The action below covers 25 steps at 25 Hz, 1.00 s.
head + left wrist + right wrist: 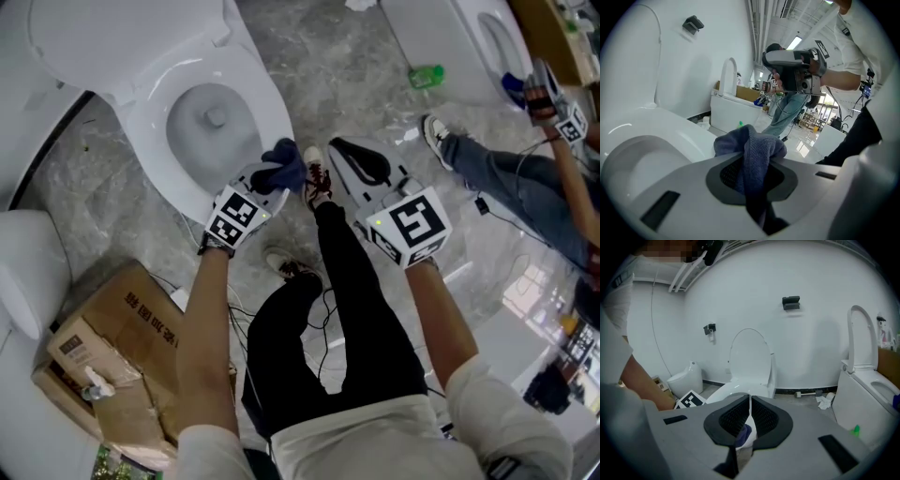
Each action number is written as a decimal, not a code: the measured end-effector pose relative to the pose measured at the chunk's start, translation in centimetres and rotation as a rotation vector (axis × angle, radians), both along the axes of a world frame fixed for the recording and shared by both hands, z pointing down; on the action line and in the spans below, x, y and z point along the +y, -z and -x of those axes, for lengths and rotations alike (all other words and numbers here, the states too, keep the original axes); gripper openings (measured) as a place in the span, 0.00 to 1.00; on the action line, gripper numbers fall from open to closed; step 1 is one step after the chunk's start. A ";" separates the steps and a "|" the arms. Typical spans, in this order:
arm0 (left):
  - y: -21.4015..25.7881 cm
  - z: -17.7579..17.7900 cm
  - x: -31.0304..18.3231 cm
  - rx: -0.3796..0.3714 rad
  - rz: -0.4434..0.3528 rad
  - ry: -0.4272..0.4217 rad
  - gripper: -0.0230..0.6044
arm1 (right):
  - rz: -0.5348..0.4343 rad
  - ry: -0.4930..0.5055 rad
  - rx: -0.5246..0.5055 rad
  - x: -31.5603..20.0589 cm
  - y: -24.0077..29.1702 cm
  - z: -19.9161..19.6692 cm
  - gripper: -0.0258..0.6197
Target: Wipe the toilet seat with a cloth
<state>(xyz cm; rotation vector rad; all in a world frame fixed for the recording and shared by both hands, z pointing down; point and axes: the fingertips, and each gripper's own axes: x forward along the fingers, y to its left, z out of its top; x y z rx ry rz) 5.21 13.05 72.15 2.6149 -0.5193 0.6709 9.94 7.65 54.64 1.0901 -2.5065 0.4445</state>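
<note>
Currently the left gripper [270, 180] pinches a bunched blue cloth [284, 161] at the four o'clock rim of the toilet seat [155, 164], and the right gripper [354, 155], at its three o'clock, has its jaws pressed together on nothing. Since little cloth protrudes, I judge the hard jaws could scrape the seat

Both hand-held grippers reach forward and slightly down, jaws closed.
The grey plastic left gripper [273, 176] clamps a bunched dark blue terry cloth [755, 146] between its jaws; the matching right gripper [360, 163] is pressed together on nothing, just beside it, on a bare forearm [441, 314].
</note>
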 end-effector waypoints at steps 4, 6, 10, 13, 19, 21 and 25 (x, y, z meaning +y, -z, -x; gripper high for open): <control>-0.1 0.8 2.2 -0.026 0.012 -0.014 0.10 | 0.009 0.007 0.006 1.6 0.2 0.4 0.10; -0.2 1.1 3.2 -0.056 0.005 -0.040 0.10 | 0.017 0.003 0.008 2.2 0.3 0.6 0.10; -0.4 1.8 5.0 -0.136 -0.002 -0.111 0.10 | 0.043 0.007 0.004 3.1 0.2 1.3 0.10; -1.0 2.5 6.5 -0.182 -0.014 -0.152 0.10 | 0.058 0.016 0.005 3.5 0.2 1.9 0.10; -1.4 4.7 7.7 -0.249 -0.036 -0.091 0.10 | 0.070 0.046 0.004 2.6 -0.1 3.5 0.10; -1.4 5.4 7.9 -0.268 -0.042 -0.050 0.10 | 0.070 0.052 -0.001 2.0 0.0 4.1 0.10; -1.2 7.1 8.3 -0.301 -0.071 0.010 0.10 | 0.067 0.080 -0.005 0.9 0.4 6.0 0.10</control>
